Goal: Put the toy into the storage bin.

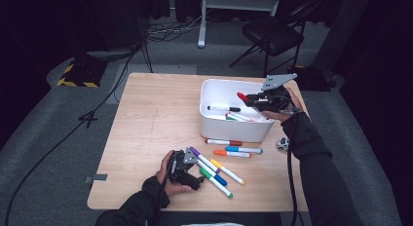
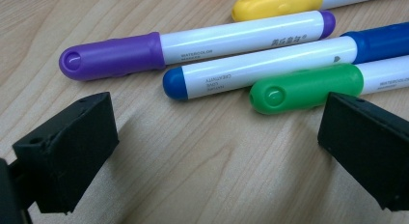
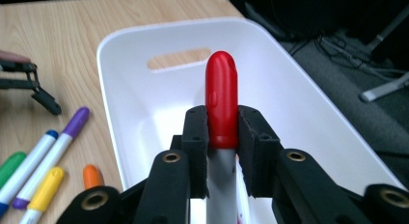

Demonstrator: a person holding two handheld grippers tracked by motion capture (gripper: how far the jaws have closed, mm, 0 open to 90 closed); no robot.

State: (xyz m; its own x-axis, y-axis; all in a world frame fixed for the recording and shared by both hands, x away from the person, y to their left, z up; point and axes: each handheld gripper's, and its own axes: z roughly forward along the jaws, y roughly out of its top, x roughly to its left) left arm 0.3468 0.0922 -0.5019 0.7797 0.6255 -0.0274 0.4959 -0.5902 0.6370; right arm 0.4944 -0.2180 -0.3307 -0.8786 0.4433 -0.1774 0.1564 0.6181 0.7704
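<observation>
From the high view, your right tool (image 1: 249, 98) is held over the white bin (image 1: 214, 122) at the far right of the counter (image 1: 146, 119), with a red-capped marker (image 1: 242, 96) sticking out of it toward the bin's middle. Inside the bin lie a black-capped marker (image 1: 223, 108) and a few more against the near wall; their colours are hard to tell at this size, perhaps green and red among them. Your left tool (image 1: 191, 171) rests low at the near edge of the counter, just beside a loose fan of markers: purple (image 1: 203, 159), blue (image 1: 214, 175), green (image 1: 215, 182) and yellow (image 1: 227, 171). Two more lie nearer the bin, one orange-capped (image 1: 232, 153) and one red-capped with a white barrel (image 1: 223, 142).

In the left gripper view, your left tool (image 2: 212, 151) stands wide apart with only bare wood between its jaws. The purple marker (image 2: 193, 45), blue marker (image 2: 270, 64) and green marker (image 2: 308, 86) lie side by side just ahead of it, caps toward you, the green cap close to one jaw but not touched.

In the right gripper view, your right tool (image 3: 223, 137) is clamped on the red-capped marker (image 3: 222, 103). The glossy rounded cap rises above the pads, the white barrel runs down between them, and the whole marker sits over the open bin (image 3: 289, 84).
</observation>
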